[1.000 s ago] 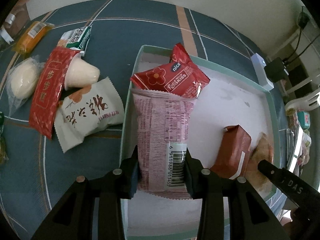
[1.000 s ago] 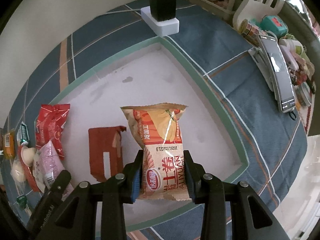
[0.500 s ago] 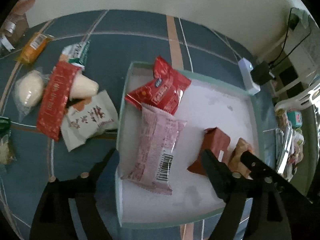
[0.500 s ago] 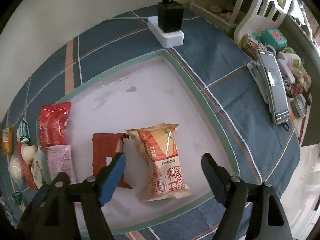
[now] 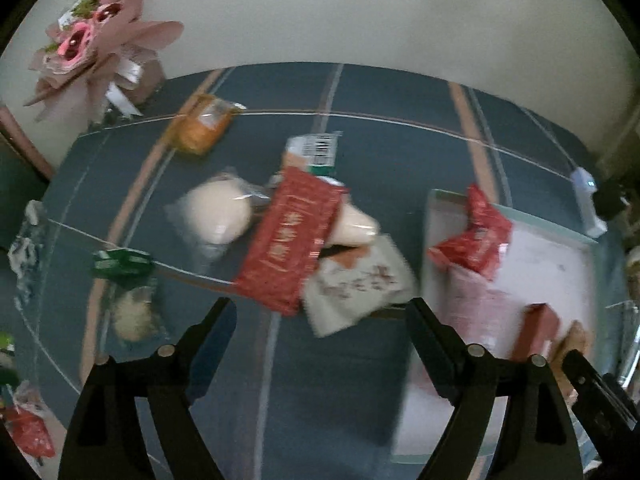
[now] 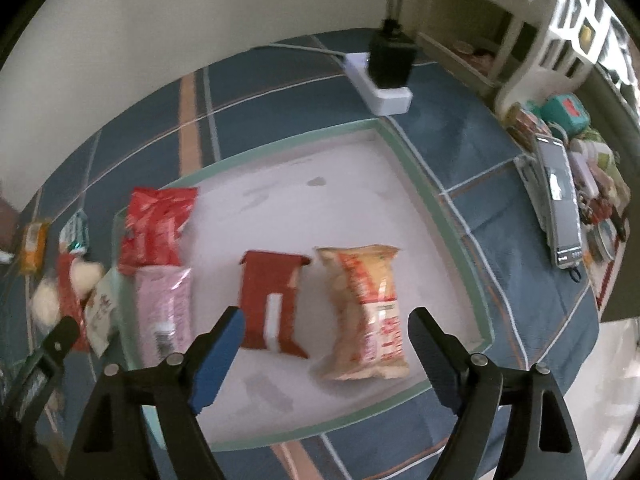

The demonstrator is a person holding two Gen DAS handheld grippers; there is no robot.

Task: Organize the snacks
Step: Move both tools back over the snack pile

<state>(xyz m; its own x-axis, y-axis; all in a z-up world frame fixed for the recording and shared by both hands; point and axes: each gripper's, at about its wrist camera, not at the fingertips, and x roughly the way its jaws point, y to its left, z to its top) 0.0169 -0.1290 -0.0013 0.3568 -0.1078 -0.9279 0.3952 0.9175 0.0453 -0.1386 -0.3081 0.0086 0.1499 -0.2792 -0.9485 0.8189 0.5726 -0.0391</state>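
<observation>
**Both packets released, left hand turning to the loose pile**

Both grippers are now standing wide and empty, where one second ago each was clamping a packet. The left gripper (image 5: pixel 320 340) is swinging away from the tray (image 5: pixel 430 216) toward the snacks waiting on the blue cloth, and its view is blurring. I am seeing the pink packet (image 6: pixel 164 312) lying flat in the tray, below the red bag (image 6: pixel 154 226). The right gripper (image 6: pixel 324 344) is hanging over the tray, with the orange packet (image 6: pixel 366 312) lying free under its open jaws, beside the dark red packet (image 6: pixel 272 300).

I am judging that the next pick belongs to the left hand, because the pile lies just ahead of it. The long red packet (image 5: pixel 290 240) is nearest, slightly left of centre, its long axis running almost away from the fingers and leaning right. It is overlapping the white packet (image 5: pixel 356 284), so I am expecting a small roll of the wrist to take it across its width.
</observation>
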